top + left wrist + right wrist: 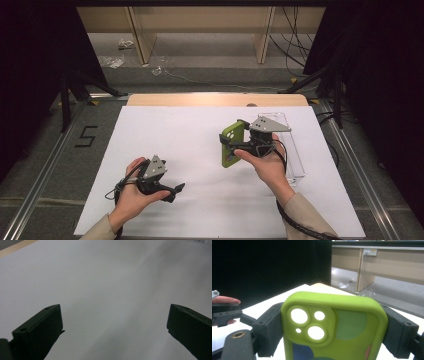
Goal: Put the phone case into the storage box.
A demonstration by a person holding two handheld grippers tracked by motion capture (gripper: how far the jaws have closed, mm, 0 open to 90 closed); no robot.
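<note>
Phone case (334, 325), lime green with camera cutouts, was off the worktop (200, 145), held upright and edge-on over the right half of the white sheet. Your right gripper (235, 145) had its jaws pinching the case across its width, one pad on each long side; in the right gripper view both pads sat flush on the rubbery edges. Just beyond and to the right of that hand lay a clear plastic tray (295, 150), flat on the sheet and looking empty.

Your left gripper (175, 190) sat low near the front left of the sheet, jaws spread wide, nothing between them but bare white surface in the left gripper view. It was well apart from the case.

My read: you were mid-carry, case lifted and presented, second hand idle. The next move probably called for either bringing the left jaws in to take the free end, or lowering the case flat. Soft silicone flexes, so a light squeeze near a corner looked safer than mid-span.
</note>
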